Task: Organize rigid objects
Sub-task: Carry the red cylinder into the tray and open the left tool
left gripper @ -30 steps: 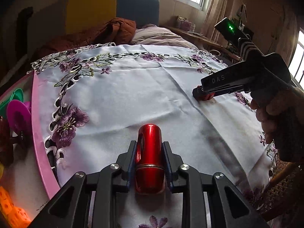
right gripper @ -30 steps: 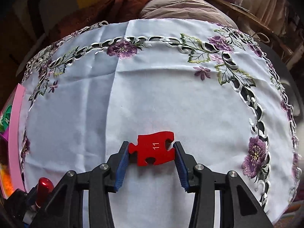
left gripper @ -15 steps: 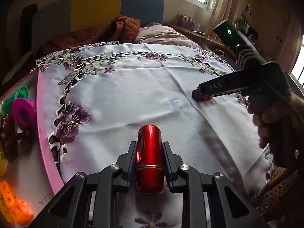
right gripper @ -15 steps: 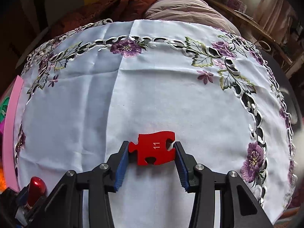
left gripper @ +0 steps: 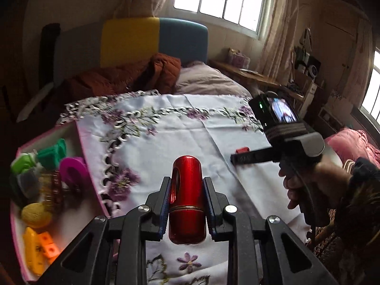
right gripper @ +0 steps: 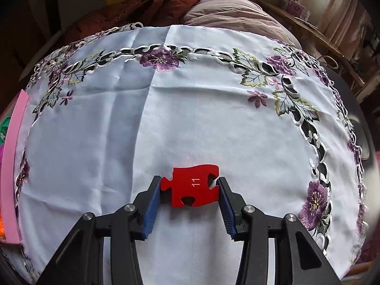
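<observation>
My left gripper (left gripper: 187, 187) is shut on a glossy red metal cylinder (left gripper: 187, 199) and holds it above the white embroidered tablecloth (left gripper: 185, 137). My right gripper (right gripper: 189, 190) is shut on a flat red puzzle piece (right gripper: 191, 185) marked 11, close over the tablecloth (right gripper: 190, 109). In the left wrist view the right gripper (left gripper: 239, 158) shows at the right with a bit of the red piece (left gripper: 242, 150) at its tip. A pink tray (left gripper: 89, 178) at the left holds several coloured toys.
The pink tray's rim (right gripper: 11, 156) lies along the cloth's left edge. In the tray are a magenta ring (left gripper: 72, 171), green pieces (left gripper: 51, 154), a yellow ball (left gripper: 35, 215) and orange blocks (left gripper: 42, 249). A bed with a brown jacket (left gripper: 133, 76) lies behind.
The left gripper has lifted and tilted up with the red cylinder, showing more of the room and tray. The right gripper has drawn back slightly with the puzzle piece still in it.
</observation>
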`<control>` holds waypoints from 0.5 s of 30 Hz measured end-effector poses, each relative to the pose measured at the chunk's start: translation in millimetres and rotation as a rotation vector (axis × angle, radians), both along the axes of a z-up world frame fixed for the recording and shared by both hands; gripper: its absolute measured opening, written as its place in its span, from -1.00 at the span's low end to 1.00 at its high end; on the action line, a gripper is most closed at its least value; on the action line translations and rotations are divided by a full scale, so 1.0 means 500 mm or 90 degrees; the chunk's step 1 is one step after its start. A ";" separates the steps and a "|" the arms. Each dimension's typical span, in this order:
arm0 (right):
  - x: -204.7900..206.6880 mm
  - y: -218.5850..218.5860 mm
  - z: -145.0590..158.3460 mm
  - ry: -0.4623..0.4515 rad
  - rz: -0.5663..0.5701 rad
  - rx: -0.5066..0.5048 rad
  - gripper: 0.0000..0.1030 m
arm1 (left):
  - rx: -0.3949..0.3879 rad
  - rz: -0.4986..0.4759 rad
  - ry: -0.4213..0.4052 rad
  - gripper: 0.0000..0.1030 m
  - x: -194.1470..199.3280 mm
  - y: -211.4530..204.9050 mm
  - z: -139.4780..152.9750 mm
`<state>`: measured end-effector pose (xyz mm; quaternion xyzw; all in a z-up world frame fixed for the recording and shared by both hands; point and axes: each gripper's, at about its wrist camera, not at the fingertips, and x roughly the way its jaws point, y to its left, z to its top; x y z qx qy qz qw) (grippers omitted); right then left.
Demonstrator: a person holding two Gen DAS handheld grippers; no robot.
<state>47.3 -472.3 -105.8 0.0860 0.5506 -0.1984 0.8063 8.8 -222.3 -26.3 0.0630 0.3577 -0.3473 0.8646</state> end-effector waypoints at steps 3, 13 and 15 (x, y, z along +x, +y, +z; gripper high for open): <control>0.000 0.001 0.000 -0.001 0.002 -0.002 -0.09 | -0.002 0.020 -0.003 -0.51 0.004 0.023 0.012; -0.001 0.006 0.001 -0.001 0.012 -0.014 -0.09 | -0.005 0.091 0.004 -0.51 0.027 0.117 0.018; -0.001 0.007 0.001 -0.001 0.013 -0.016 -0.10 | -0.008 0.101 0.010 -0.51 0.031 0.138 0.015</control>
